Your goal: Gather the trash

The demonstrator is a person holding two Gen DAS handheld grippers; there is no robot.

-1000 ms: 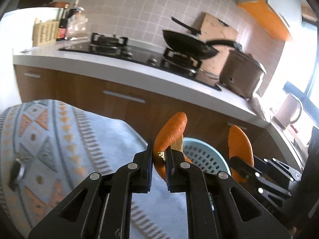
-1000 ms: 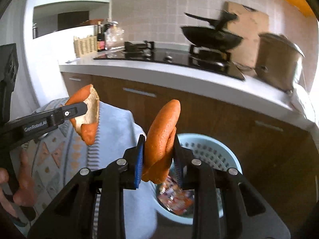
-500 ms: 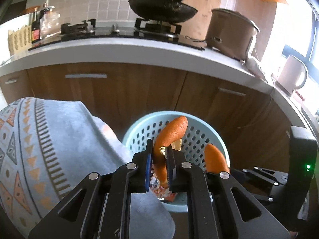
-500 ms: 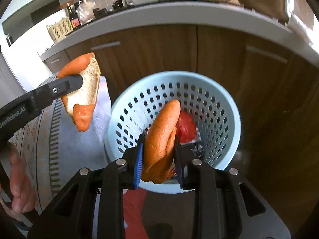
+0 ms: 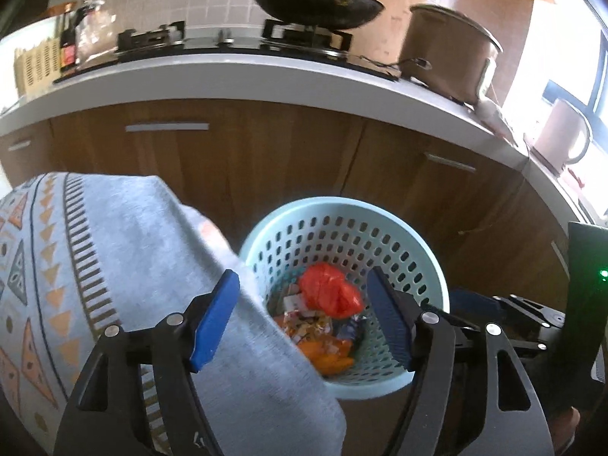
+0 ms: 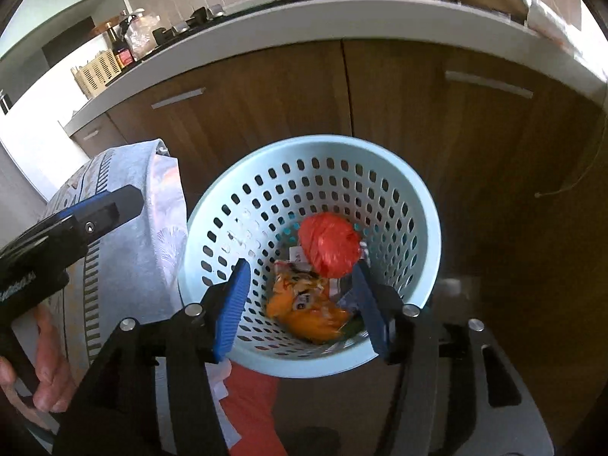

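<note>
A light blue perforated trash basket (image 5: 425,262) (image 6: 414,205) stands on the floor against the wooden cabinets. Inside lie a crumpled red bag (image 5: 328,296) (image 6: 328,245), snack wrappers (image 5: 307,319) and orange peels (image 5: 330,357) (image 6: 307,315). My left gripper (image 5: 304,315) is open and empty above the basket's near left side. My right gripper (image 6: 300,304) is open and empty right over the basket. The left gripper's finger also shows in the right wrist view (image 6: 102,212).
A table with a patterned blue-grey cloth (image 5: 95,266) (image 6: 125,205) stands left of the basket, touching its rim. A white countertop (image 5: 266,87) with a stove, a black pan (image 5: 315,0), a brown pot (image 5: 448,53) and a kettle (image 5: 562,136) runs above the cabinets.
Both grippers opened and dropped their orange peels into the basket. Both moved closer over the basket and tilted downward.
</note>
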